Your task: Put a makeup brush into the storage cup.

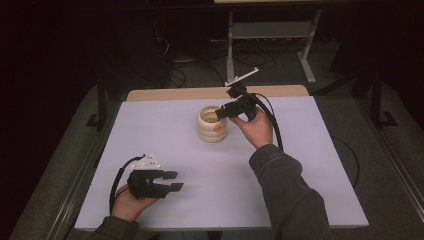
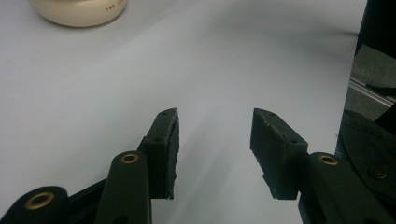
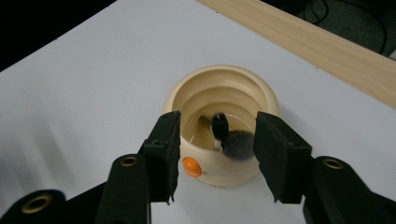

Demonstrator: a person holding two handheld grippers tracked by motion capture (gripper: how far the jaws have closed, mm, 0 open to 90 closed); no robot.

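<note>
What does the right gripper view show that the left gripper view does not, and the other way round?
Right gripper view alone: the pot's inside, with a dark furry thing lying in it, the pot's orange spot, a wooden edge, and the right gripper open above the pot.

Left gripper view alone: the left gripper open over bare table, and dark gear at the side.

Both: the cream pot and the white table.
</note>
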